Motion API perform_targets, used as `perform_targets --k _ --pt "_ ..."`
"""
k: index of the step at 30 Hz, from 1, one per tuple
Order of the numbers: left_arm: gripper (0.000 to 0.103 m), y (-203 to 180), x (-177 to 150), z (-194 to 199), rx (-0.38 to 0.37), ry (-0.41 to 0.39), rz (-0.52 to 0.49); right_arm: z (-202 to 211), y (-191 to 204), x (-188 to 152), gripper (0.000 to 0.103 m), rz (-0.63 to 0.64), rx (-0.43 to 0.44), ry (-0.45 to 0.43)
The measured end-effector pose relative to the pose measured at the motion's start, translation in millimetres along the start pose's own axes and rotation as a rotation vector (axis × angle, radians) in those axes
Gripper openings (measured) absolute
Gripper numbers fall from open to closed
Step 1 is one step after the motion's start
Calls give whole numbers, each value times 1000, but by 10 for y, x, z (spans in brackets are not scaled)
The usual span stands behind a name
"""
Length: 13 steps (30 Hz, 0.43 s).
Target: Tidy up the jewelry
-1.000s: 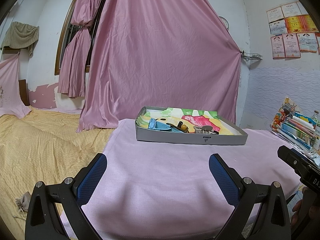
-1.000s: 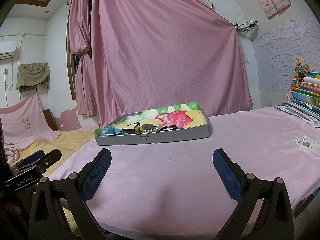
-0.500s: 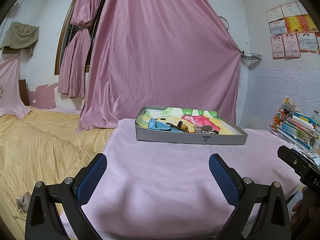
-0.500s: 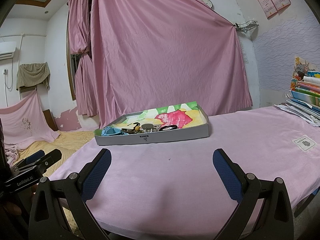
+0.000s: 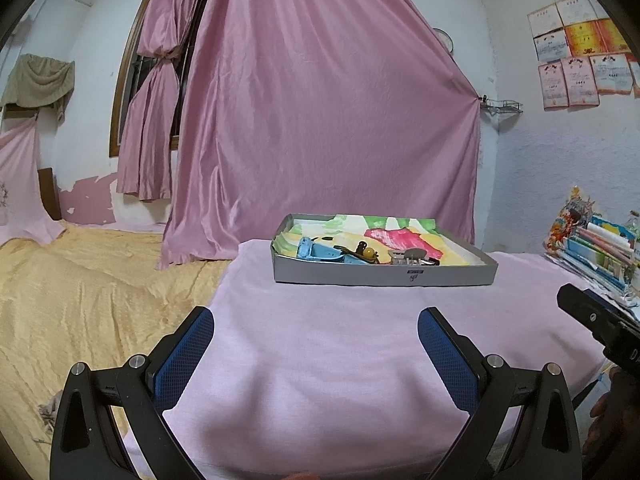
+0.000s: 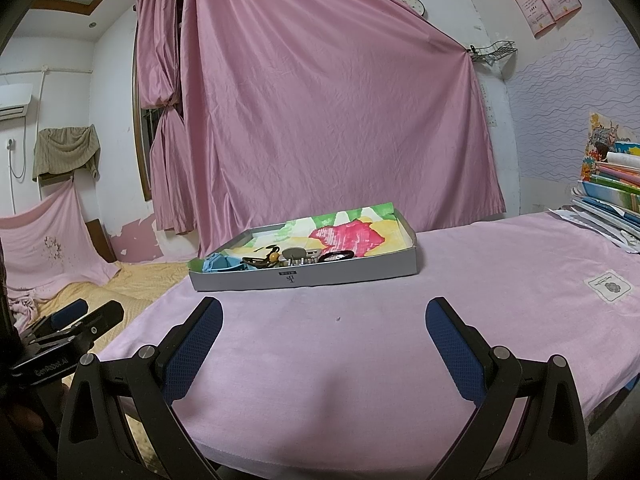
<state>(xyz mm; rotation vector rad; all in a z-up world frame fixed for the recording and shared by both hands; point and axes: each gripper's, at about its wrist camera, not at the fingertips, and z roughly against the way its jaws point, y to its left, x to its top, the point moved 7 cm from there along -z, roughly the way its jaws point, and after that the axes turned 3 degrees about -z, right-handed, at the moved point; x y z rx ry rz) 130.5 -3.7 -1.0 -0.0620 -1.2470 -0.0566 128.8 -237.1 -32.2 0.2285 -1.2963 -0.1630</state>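
A shallow grey box (image 5: 384,274) (image 6: 304,278) lined with colourful cloth sits on the pink-covered table. Inside lie a light blue strap (image 5: 320,254) (image 6: 220,263), a dark clip with a yellow bead (image 5: 366,253) (image 6: 273,257), a grey comb-like clip (image 5: 412,257) (image 6: 294,255) and a black hair tie (image 6: 337,255). My left gripper (image 5: 316,322) hovers open near the table's front edge, well short of the box. My right gripper (image 6: 324,312) is open too, nothing between its fingers. Each gripper shows at the edge of the other's view.
A stack of books and papers (image 5: 596,248) (image 6: 608,196) stands at the table's right side. A bed with a yellow cover (image 5: 80,288) lies to the left. A pink curtain (image 5: 320,120) hangs behind the box. A white label (image 6: 606,286) is on the tablecloth at right.
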Motion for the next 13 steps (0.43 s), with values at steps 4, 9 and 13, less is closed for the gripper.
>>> perform_targets --k 4,9,13 --pt "102 1 -3 1 3 0 -3 6 0 3 100 1 0 0" --pt "102 5 -5 -4 11 2 -3 5 0 1 100 -1 0 0" --pt "102 6 -5 -4 12 1 -4 4 -1 0 100 0 0 1"
